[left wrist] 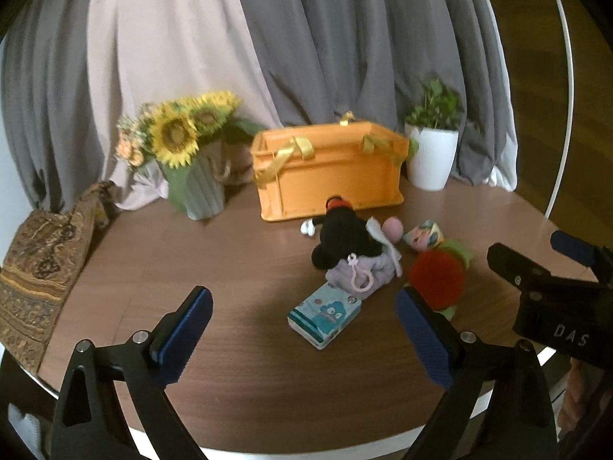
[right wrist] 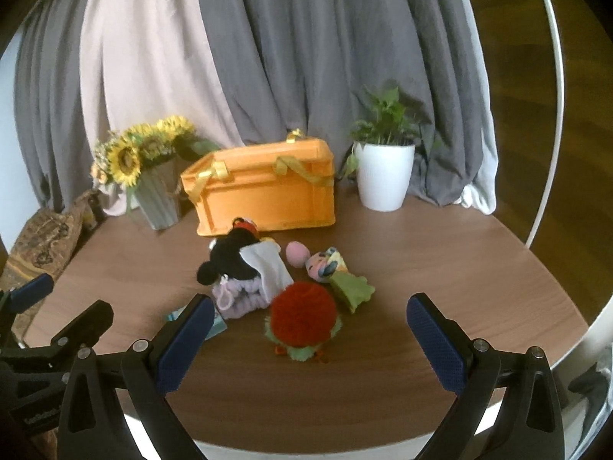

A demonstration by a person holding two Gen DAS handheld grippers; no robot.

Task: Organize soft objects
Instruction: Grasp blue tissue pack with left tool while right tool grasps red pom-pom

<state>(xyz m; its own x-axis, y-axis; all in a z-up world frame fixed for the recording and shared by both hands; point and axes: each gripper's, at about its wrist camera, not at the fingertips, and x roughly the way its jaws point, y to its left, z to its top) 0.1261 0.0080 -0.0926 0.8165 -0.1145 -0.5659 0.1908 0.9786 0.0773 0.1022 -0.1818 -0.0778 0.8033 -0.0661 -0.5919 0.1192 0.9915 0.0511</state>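
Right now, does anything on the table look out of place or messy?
Yes. The soft toys lie in a jumbled heap in front of the orange crate, not in it: the black plush sprawls over the lilac pouch, with the red pompom toy beside them. A small blue cartoon box lies among them.

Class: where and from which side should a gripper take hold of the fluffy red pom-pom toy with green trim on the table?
Grip the fluffy red pom-pom toy across its round red body, coming from the near side with the open right gripper; that side looks clear, while other toys crowd behind it.

White letters "DAS" stand on the black right tongs (left wrist: 567,253) body.
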